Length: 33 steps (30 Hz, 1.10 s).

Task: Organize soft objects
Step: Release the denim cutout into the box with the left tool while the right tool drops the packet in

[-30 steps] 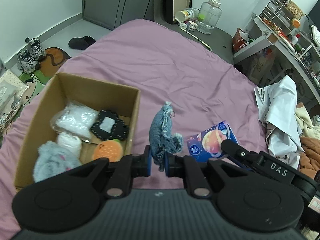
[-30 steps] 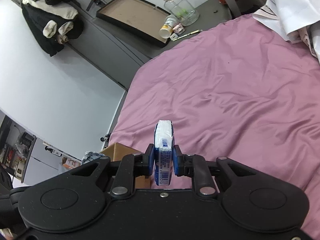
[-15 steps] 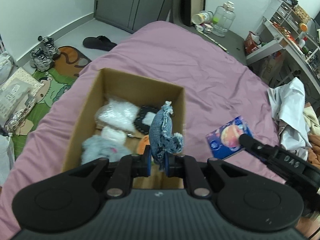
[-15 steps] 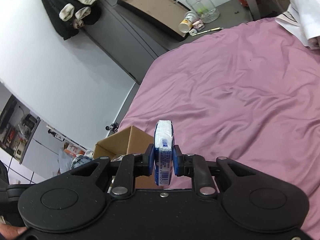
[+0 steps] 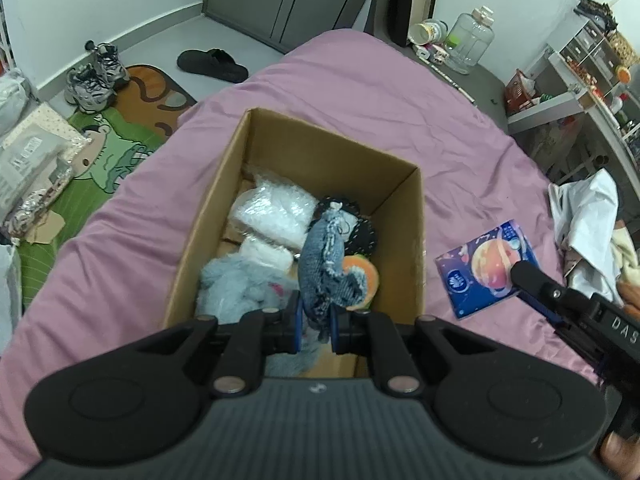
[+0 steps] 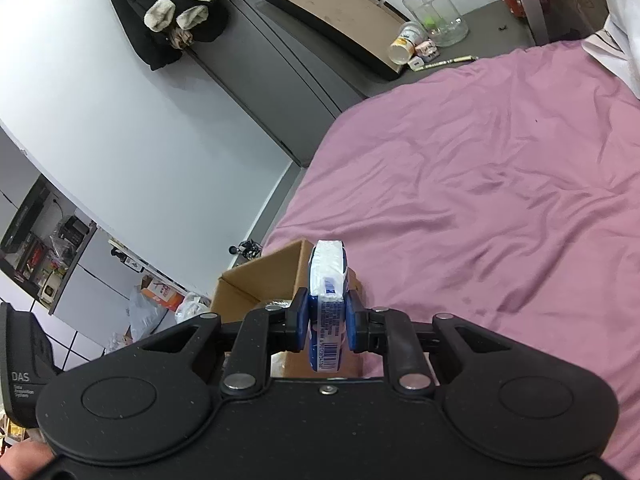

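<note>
My left gripper (image 5: 315,326) is shut on a blue denim soft toy (image 5: 325,268) and holds it above the open cardboard box (image 5: 416,216) on the pink bed. In the box lie a white bubble-wrap bag (image 5: 276,210), a grey plush (image 5: 236,286), an orange round item (image 5: 362,276) and a black piece (image 5: 366,236). My right gripper (image 6: 327,330) is shut on a blue tissue pack (image 6: 327,280), which also shows in the left wrist view (image 5: 486,266) just right of the box. The box also shows in the right wrist view (image 6: 256,284), below and behind the pack.
The pink bedsheet (image 6: 500,184) spreads to the right. White clothes (image 5: 588,220) lie at the bed's right edge. Shoes (image 5: 94,78), a slipper (image 5: 212,65) and a green mat (image 5: 108,152) are on the floor left. A plastic jar (image 5: 470,38) stands beyond the bed.
My left gripper has moved left with the denim toy, from beside the box to over its inside. My right gripper has moved toward the box with the tissue pack.
</note>
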Each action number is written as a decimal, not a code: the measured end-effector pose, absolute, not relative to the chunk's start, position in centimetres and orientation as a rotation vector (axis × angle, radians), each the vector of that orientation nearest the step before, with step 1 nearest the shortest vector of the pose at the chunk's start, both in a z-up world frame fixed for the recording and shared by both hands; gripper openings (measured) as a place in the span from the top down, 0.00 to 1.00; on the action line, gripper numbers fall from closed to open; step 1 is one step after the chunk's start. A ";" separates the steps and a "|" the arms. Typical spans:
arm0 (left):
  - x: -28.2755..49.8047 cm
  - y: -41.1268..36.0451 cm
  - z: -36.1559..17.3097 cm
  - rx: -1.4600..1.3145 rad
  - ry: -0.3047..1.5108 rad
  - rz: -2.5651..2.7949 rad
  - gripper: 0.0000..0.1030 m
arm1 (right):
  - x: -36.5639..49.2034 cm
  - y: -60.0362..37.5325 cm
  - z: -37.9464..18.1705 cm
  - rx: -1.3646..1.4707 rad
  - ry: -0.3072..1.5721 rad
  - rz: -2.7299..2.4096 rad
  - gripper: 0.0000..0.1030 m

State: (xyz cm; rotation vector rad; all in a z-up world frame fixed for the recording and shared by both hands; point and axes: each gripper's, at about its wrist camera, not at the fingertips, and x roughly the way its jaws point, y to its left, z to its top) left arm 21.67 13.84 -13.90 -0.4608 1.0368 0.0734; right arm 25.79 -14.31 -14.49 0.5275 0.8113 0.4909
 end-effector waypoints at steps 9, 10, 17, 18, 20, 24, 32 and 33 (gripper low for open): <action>23.0 12.9 -14.5 -0.454 1.055 0.034 0.84 | 25.2 -12.7 -13.8 0.502 0.781 0.521 0.82; 23.1 12.8 -14.5 -0.442 1.060 0.024 0.83 | 25.1 -12.6 -13.7 0.498 0.775 0.526 0.82; 22.4 13.6 -14.3 -0.425 1.034 0.048 0.56 | 24.5 -11.8 -12.8 0.504 0.734 0.576 0.82; 22.4 13.8 -14.2 -0.426 1.033 0.053 0.56 | 24.5 -11.5 -12.7 0.499 0.733 0.584 0.82; 22.3 14.3 -14.0 -0.431 1.026 0.061 0.56 | 24.3 -11.0 -12.6 0.480 0.738 0.603 0.82; 22.2 14.9 -13.5 -0.431 1.015 0.079 0.52 | 24.0 -9.9 -12.8 0.436 0.782 0.628 0.81; 21.8 15.0 -13.2 -0.403 1.016 0.101 0.27 | 23.2 -9.5 -13.0 0.432 0.863 0.682 0.46; 21.8 14.9 -13.1 -0.402 1.018 0.101 0.26 | 23.1 -9.7 -12.8 0.432 0.856 0.681 0.46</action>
